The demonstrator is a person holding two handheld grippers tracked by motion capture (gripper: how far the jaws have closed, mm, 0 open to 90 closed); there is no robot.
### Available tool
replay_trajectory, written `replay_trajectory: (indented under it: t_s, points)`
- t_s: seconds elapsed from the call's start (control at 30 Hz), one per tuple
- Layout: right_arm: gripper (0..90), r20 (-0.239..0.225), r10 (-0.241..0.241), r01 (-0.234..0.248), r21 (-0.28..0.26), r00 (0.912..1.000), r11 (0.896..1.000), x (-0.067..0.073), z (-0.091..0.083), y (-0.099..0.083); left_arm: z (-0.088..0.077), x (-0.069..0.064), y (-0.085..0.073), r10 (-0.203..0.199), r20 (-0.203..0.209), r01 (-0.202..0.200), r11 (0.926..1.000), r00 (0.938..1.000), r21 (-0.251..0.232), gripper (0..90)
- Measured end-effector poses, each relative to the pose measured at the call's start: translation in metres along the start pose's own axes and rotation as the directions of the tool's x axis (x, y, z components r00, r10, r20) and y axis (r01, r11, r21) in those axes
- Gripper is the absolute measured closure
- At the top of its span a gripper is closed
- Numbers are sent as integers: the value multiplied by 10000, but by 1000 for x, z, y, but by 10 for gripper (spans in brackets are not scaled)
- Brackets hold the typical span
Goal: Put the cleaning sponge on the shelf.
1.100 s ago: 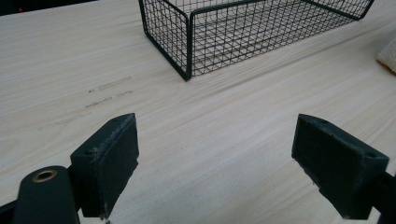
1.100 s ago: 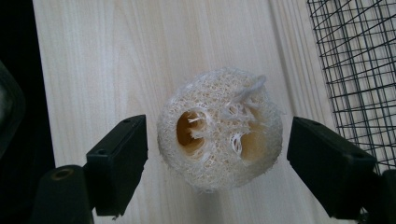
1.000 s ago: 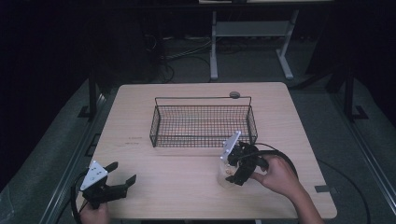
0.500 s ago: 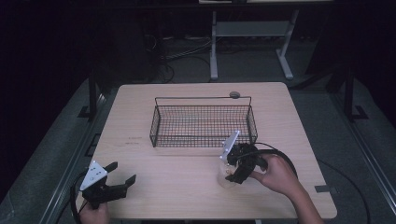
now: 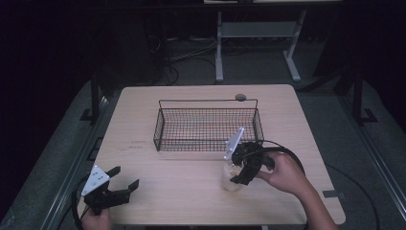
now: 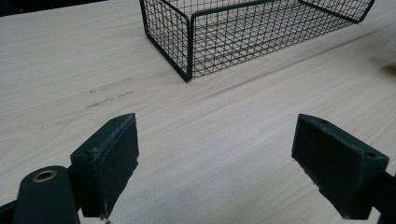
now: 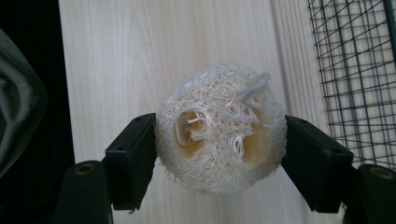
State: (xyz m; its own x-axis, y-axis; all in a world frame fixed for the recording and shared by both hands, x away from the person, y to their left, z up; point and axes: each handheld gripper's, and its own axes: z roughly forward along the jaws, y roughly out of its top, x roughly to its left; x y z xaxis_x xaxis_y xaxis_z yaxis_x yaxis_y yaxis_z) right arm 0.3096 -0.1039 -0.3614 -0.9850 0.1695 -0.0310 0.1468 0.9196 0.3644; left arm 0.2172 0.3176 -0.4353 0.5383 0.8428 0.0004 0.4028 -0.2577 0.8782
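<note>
Just in front of the basket (image 5: 207,128), loofah (image 7: 220,128) clamped in right gripper (image 5: 238,173) above the table (image 5: 191,187) — left gripper (image 5: 125,187) gaping, idle — next, probably, a lift over the rim.

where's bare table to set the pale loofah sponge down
Bare wood lies between the black wire basket and the open left gripper, and left of the basket. It is crowded by the right gripper clamping the pale loofah sponge.
</note>
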Motion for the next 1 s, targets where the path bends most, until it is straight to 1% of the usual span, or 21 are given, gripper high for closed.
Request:
replay_trajectory:
  t_s: [0.07,0.1,0.17,0.2,0.37,0.43,0.53,0.7,0.87,1.0]
  points:
    - [288,-72,-76,76,-67,9999,9999,-1,-4,4,0,0,0,-2,-16,2,10000,10000,7,139]
    - [288,-61,-61,61,-49,10000,10000,-1,-6,5,0,0,0,-8,-18,8,10000,10000,3,139]
    - [289,32,-179,179,-105,9998,9998,-2,-10,9,0,1,0,-16,-26,16,10000,10000,5,139]
    - [289,2,-247,247,-165,9997,9996,-2,-12,11,0,1,0,-25,-26,25,10000,10000,3,139]
    - [289,35,-300,301,-251,9995,9992,-7,-20,19,0,1,0,-10,-29,10,10000,10000,0,139]
    - [289,-1,-337,336,-286,9994,9990,-9,-22,22,0,1,0,-28,-15,28,10000,10000,5,139]
    - [289,29,-374,374,-179,9993,9991,-13,-22,25,0,1,0,-27,-29,27,10000,10000,-4,139]
    - [289,-57,-355,353,-339,9994,9988,-18,-26,28,0,1,0,10,-28,-10,10000,10000,-2,139]
    - [289,93,-317,321,-464,9995,9984,-24,-33,32,0,1,0,28,-38,-28,10000,10000,-9,139]
    - [290,129,-344,349,-396,9993,9986,-28,-35,36,0,1,0,-1,-30,1,10000,10000,-14,139]
